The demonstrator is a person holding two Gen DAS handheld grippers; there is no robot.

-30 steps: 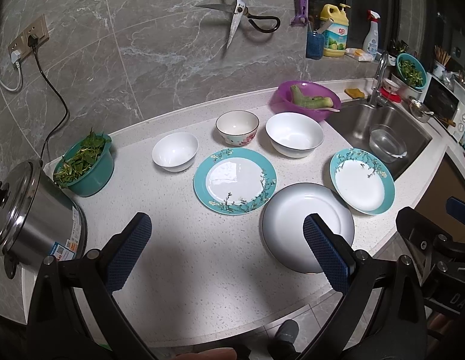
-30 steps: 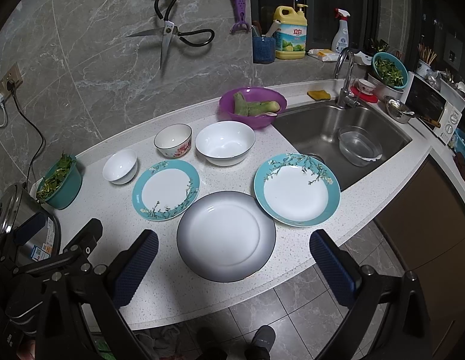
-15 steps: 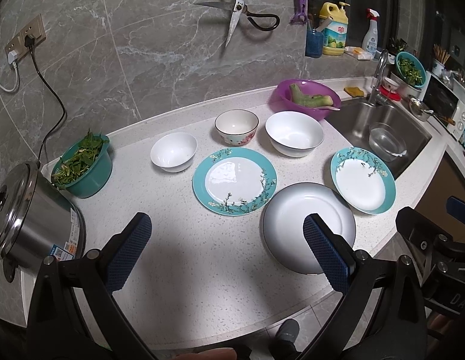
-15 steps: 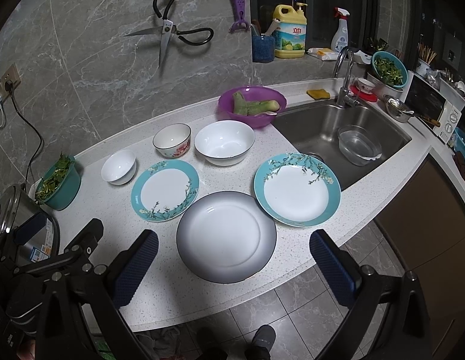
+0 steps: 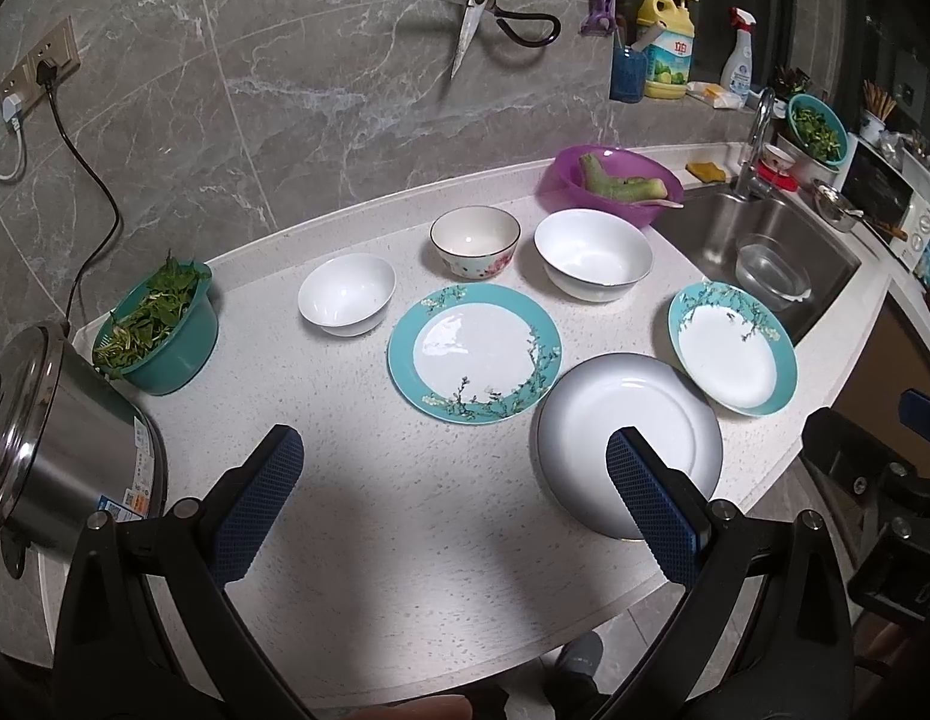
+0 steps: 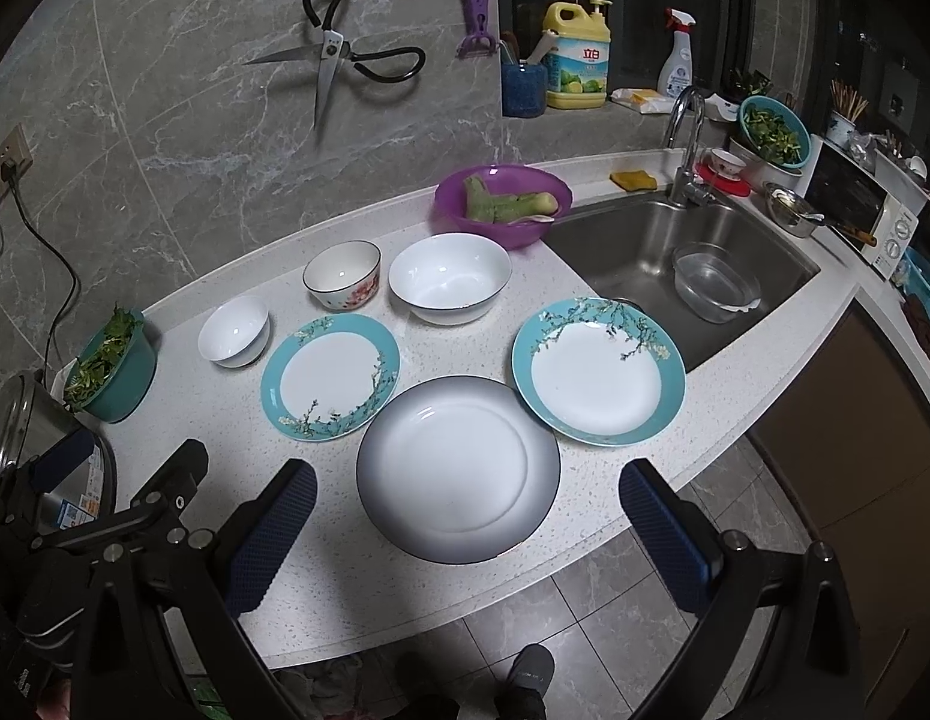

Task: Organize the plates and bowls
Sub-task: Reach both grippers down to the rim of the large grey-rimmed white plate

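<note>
On the white counter [image 5: 405, 510] lie two teal-rimmed floral plates [image 5: 474, 353] [image 5: 732, 348] and a large plain white plate [image 5: 630, 450] near the front edge. Behind them stand a small white bowl [image 5: 347, 294], a flowered bowl [image 5: 475, 240] and a large white bowl [image 5: 593, 254]. In the right wrist view the same plates [image 6: 331, 376] [image 6: 598, 371] [image 6: 459, 468] and bowls [image 6: 234, 331] [image 6: 343, 273] [image 6: 450, 278] show. My left gripper [image 5: 453, 486] is open and empty above the counter's front. My right gripper [image 6: 468, 516] is open and empty over the white plate's near edge.
A steel rice cooker [image 5: 51, 432] and a teal basin of greens [image 5: 156, 327] stand at the left. A purple basin [image 5: 609, 183] sits by the sink [image 5: 765, 252], which holds a clear bowl. Scissors [image 5: 474, 12] hang on the wall.
</note>
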